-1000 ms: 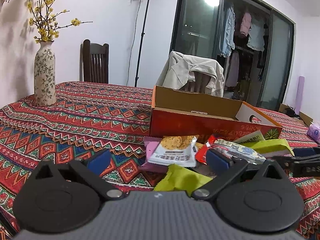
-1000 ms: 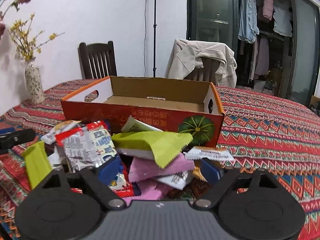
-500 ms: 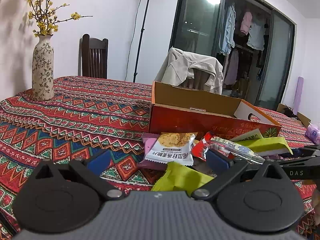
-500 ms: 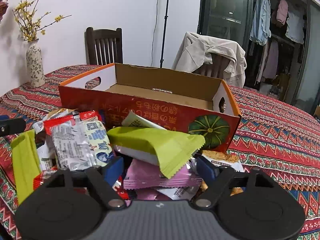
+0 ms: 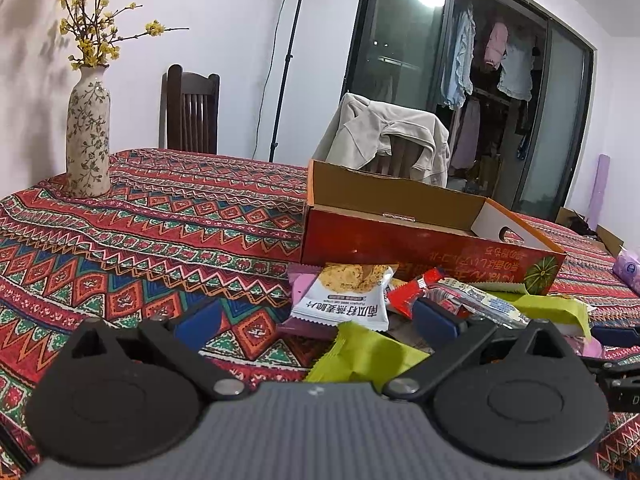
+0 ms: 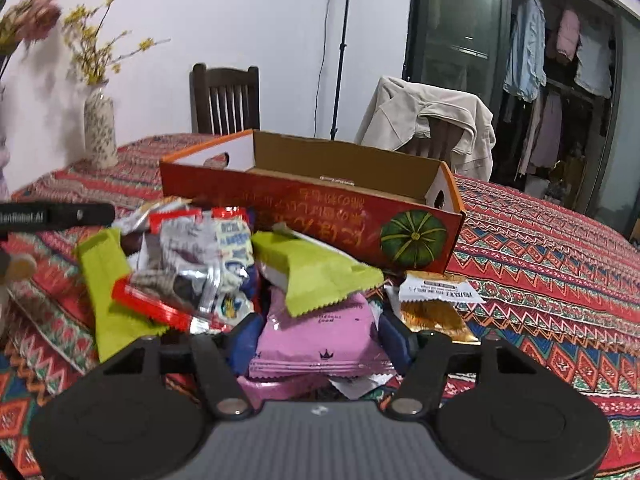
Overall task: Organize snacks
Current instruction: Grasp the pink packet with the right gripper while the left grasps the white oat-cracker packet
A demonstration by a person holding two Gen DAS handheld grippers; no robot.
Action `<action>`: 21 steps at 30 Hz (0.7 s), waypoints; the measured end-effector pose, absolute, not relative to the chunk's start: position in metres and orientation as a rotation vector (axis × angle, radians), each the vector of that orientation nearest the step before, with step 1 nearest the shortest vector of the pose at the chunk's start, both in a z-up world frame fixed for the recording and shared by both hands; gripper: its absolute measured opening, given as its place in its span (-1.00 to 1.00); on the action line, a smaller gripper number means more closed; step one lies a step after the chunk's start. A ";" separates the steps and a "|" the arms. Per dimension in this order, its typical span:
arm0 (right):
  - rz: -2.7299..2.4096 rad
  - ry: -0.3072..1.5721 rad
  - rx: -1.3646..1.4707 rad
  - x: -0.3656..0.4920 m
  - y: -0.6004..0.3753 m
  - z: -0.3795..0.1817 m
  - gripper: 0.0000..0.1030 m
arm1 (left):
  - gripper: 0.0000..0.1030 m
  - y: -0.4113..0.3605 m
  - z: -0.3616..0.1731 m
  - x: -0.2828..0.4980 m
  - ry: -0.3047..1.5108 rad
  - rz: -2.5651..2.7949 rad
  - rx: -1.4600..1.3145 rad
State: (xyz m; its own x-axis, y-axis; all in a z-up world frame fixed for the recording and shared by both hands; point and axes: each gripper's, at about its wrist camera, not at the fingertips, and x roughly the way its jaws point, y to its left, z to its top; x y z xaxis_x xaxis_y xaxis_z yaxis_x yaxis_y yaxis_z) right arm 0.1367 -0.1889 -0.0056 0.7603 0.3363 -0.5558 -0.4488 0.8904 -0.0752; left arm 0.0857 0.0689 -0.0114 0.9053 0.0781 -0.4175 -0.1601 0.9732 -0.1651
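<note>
Snacks lie heaped on the patterned tablecloth, just in front of the orange box. Your right gripper is closing its jaws around a pink packet at the near edge of the heap; both blue pads flank the packet's sides, though whether they press it yet cannot be told. Your left gripper stands wide apart and empty, above a green wrapper and a white biscuit packet. The box's visible interior shows only bare cardboard.
</note>
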 end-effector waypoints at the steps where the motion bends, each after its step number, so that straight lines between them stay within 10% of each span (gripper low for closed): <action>1: 0.425 0.563 -0.200 0.139 -0.188 -0.004 0.30 | 1.00 0.069 -0.011 0.085 0.420 0.127 -0.198; 6: 0.428 0.621 -0.145 0.167 -0.185 -0.006 0.47 | 1.00 0.070 -0.011 0.085 0.420 0.140 -0.201; 21: 0.425 0.520 -0.077 0.129 -0.220 0.011 0.17 | 1.00 0.068 -0.004 0.085 0.424 0.188 -0.180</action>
State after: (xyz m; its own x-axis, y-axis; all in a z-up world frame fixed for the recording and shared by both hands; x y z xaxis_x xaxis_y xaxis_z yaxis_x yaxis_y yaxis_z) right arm 0.1285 -0.2199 0.0105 0.7831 0.3737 -0.4971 -0.4122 0.9104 0.0351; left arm 0.0850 0.0677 -0.0044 0.8944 0.1432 -0.4236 -0.2179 0.9668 -0.1333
